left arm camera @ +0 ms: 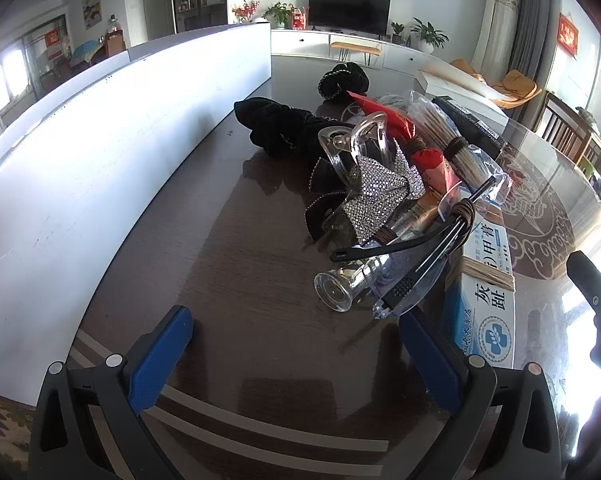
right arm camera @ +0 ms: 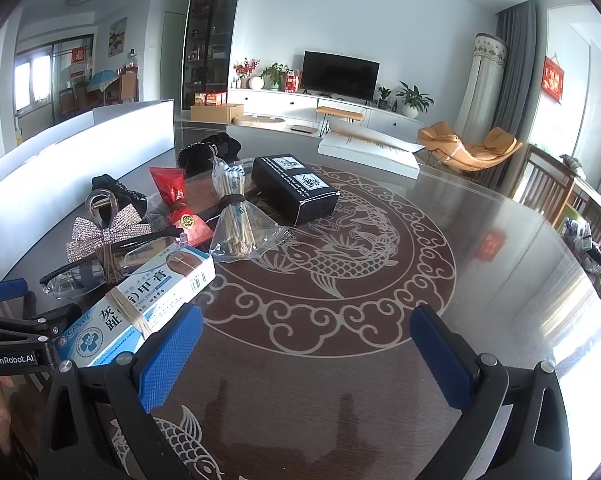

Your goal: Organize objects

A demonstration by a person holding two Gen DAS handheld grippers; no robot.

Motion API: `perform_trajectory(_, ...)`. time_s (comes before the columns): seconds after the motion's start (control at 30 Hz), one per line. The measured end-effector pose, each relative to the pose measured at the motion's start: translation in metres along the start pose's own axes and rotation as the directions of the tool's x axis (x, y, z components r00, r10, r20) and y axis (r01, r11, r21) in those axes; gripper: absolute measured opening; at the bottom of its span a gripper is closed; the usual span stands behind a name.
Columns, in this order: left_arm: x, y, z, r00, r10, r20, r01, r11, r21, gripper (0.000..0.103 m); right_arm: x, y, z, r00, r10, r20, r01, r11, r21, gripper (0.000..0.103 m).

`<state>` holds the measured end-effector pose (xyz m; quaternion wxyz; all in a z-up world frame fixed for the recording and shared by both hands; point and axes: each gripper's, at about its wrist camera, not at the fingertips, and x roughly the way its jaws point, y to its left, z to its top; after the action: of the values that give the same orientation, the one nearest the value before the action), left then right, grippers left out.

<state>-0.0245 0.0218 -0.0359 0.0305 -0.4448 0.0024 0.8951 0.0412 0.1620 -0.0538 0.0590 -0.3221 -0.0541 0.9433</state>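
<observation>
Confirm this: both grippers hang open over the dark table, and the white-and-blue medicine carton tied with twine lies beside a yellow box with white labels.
Wrong on one count: the box with white labels is black, not yellow, as the right wrist view shows. The rest holds: left gripper and right gripper are open, and the white-and-blue medicine carton is tied with twine.

We see a living room: white walls, dark TV on a long white cabinet at the far wall, potted plants beside it, orange lounge chair and grey curtain far right, daylight from the right.
</observation>
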Motion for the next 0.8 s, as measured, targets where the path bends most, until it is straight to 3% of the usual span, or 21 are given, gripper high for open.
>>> perform_trajectory(0.8, 0.0022, -0.0022, 0.0002, 1.0, 0.016, -0.011, -0.016, 1.0, 0.016, 0.103, 0.004, 0.0011, -0.0012, 1.0, 0.0, -0.025, 0.0, 1.0, -0.001, 0.103)
